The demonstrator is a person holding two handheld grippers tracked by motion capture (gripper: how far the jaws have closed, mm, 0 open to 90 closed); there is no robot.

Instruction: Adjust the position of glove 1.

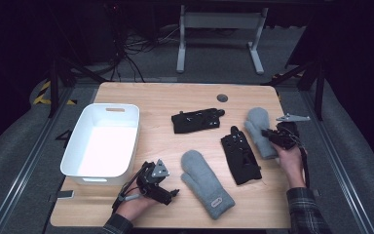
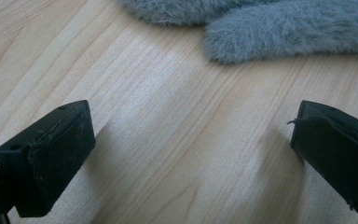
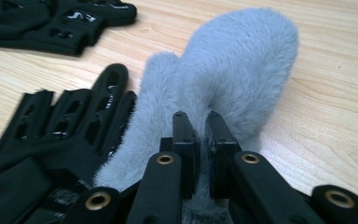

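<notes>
Well, from where I stand:
Right gripper (image 3: 199,128): jaws pinched together on the cuff of the far grey mitten (image 3: 233,70) — the clamp is plain in its own view, hard to read from above.
Left gripper (image 2: 191,154): jaws wide apart over bare table (image 2: 168,140), just short of the near grey mitten (image 2: 279,32).
Mittens: two, grey.
Black gloves: two — one (image 1: 242,156) touching the held mitten, one (image 1: 197,120) farther back.
White bin (image 1: 102,141): one, at the table's left.
</notes>
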